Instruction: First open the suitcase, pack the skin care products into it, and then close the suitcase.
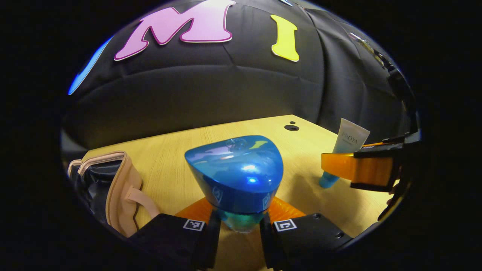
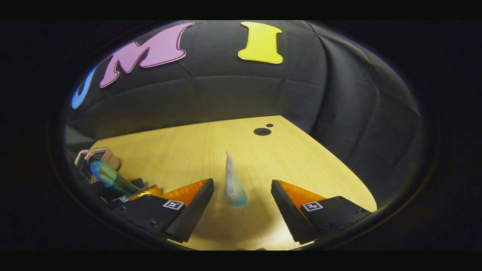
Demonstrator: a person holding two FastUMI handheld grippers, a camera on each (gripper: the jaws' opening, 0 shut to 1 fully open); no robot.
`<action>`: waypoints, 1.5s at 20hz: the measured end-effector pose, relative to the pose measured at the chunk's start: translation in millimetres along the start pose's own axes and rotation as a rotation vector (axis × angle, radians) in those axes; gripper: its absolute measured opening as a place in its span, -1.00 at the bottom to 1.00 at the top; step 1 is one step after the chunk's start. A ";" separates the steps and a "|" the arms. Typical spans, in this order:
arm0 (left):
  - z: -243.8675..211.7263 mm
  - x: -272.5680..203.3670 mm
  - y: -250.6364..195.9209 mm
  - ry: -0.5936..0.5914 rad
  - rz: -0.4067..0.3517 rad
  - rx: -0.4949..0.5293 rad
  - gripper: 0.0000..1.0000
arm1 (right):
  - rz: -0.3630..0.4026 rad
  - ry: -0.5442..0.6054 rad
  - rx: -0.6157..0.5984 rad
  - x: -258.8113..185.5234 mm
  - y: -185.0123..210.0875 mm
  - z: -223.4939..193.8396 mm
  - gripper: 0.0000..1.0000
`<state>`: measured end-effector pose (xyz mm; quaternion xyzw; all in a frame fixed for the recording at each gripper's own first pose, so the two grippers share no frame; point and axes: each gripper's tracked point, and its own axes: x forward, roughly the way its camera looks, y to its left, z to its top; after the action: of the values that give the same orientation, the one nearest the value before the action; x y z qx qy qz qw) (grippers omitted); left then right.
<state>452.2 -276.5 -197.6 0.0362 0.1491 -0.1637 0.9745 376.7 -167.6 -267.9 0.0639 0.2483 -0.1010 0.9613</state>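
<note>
Left tongs (image 1: pixel 240 226) clamped on the blue-capped bottle (image 1: pixel 236 177), the open suitcase (image 1: pixel 113 188) just left of it; right tongs (image 2: pixel 242 201) spread wide, the upright tube (image 2: pixel 232 182) standing between them on the surface (image 2: pixel 196 150), long axis vertical

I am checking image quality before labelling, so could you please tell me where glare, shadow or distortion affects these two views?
Left gripper view: bright glare spots on the blue bottle; fisheye bends the table edge. Right gripper view: dimmer; the tube casts a soft shadow towards the camera, looking slightly blurred.
</note>
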 end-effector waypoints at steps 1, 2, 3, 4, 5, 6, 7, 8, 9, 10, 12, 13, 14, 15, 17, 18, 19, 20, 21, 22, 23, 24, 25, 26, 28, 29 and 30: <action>0.7 0.2 -0.4 -0.003 0.001 -0.002 0.05 | -0.008 -0.002 0.005 5.2 -1.3 0.0 0.94; 1.2 0.0 -0.8 -0.004 0.001 -0.002 0.04 | -0.007 -0.005 0.012 11.2 0.6 -1.1 0.94; 0.6 0.6 -0.7 -0.004 0.000 0.001 0.03 | -0.006 0.001 0.017 15.8 2.3 -3.5 0.86; 0.8 0.7 -1.6 -0.003 -0.002 0.005 0.03 | -0.005 0.008 0.020 21.5 3.6 -7.1 0.93; 0.7 0.2 -2.1 -0.003 -0.005 0.008 0.04 | -0.005 0.018 0.024 25.7 5.8 -10.6 0.77; 0.9 1.0 -2.7 -0.004 -0.007 0.011 0.04 | -0.008 0.028 0.021 29.1 5.6 -14.7 0.60; 0.0 1.2 -2.8 -0.004 -0.009 0.012 0.04 | -0.008 0.037 0.020 30.8 6.2 -16.7 0.11; 0.8 0.9 -3.5 -0.004 -0.011 0.012 0.04 | 0.012 0.044 0.029 33.9 11.6 -19.6 0.19; 0.3 1.4 -3.7 -0.004 -0.014 0.013 0.04 | 0.019 0.044 0.029 31.5 14.0 -19.3 0.01; 0.3 2.1 -4.3 -0.004 -0.017 0.013 -0.03 | 0.036 0.031 0.031 36.0 16.7 -17.8 -0.16; -0.2 0.2 -4.8 -0.004 -0.024 0.018 0.04 | 0.055 0.036 0.035 33.6 19.0 -17.2 -0.25; -0.8 0.0 -4.3 -0.006 -0.022 0.020 0.03 | 0.058 0.036 0.031 32.0 18.9 -17.5 -0.25; 0.8 -2.1 -4.4 -0.018 -0.019 0.018 0.02 | 0.060 0.034 0.024 30.5 16.9 -16.7 -0.34; 3.3 -3.3 -3.0 -0.036 -0.013 0.015 0.02 | 0.063 0.035 0.021 27.9 15.3 -17.0 -0.34; 7.8 -9.8 -2.6 -0.069 -0.010 -0.009 0.01 | 0.070 0.024 0.019 19.9 13.6 -11.5 -0.34; 10.8 -13.3 -2.4 -0.085 -0.010 -0.025 -0.06 | 0.074 0.001 0.009 12.5 13.2 -3.0 -0.34; 15.7 -17.6 0.0 -0.105 -0.006 -0.036 0.00 | 0.077 -0.023 -0.002 5.8 14.0 3.7 -0.34; 20.7 -21.4 0.8 -0.117 -0.007 -0.037 0.00 | 0.085 -0.036 -0.012 -0.4 15.5 7.1 -0.35; 23.0 -24.5 2.1 -0.122 -0.001 -0.029 0.00 | 0.095 -0.039 -0.022 -6.8 17.9 9.4 -0.35; 28.7 -30.7 4.0 -0.133 0.001 -0.023 0.00 | 0.107 -0.037 -0.033 -12.8 20.4 10.4 -0.35; 35.6 -40.3 5.8 -0.148 -0.001 -0.029 0.00 | 0.118 -0.037 -0.044 -20.1 24.3 12.7 -0.35; 42.6 -51.2 9.2 -0.158 0.004 -0.037 0.00 | 0.133 -0.037 -0.051 -30.2 29.2 14.8 -0.35; 49.1 -62.0 15.7 -0.167 0.013 -0.042 0.00 | 0.149 -0.037 -0.058 -40.6 35.4 16.0 -0.35; 55.9 -74.8 22.8 -0.180 0.026 -0.044 -0.01 | 0.170 -0.037 -0.070 -52.9 43.7 17.9 -0.35; 65.2 -100.8 41.6 -0.194 0.056 -0.042 -0.01 | 0.218 -0.037 -0.093 -74.1 62.9 21.3 -0.35; 65.8 -112.9 53.3 -0.190 0.070 -0.041 -0.01 | 0.246 -0.038 -0.107 -85.2 74.4 23.2 -0.34; 66.8 -126.1 66.9 -0.192 0.091 -0.042 -0.01 | 0.271 -0.040 -0.120 -97.1 85.4 25.0 -0.35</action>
<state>379.2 -182.5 -94.4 0.0068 0.0563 -0.1188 0.9913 324.5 -73.2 -192.4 0.0371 0.2236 0.0434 0.9730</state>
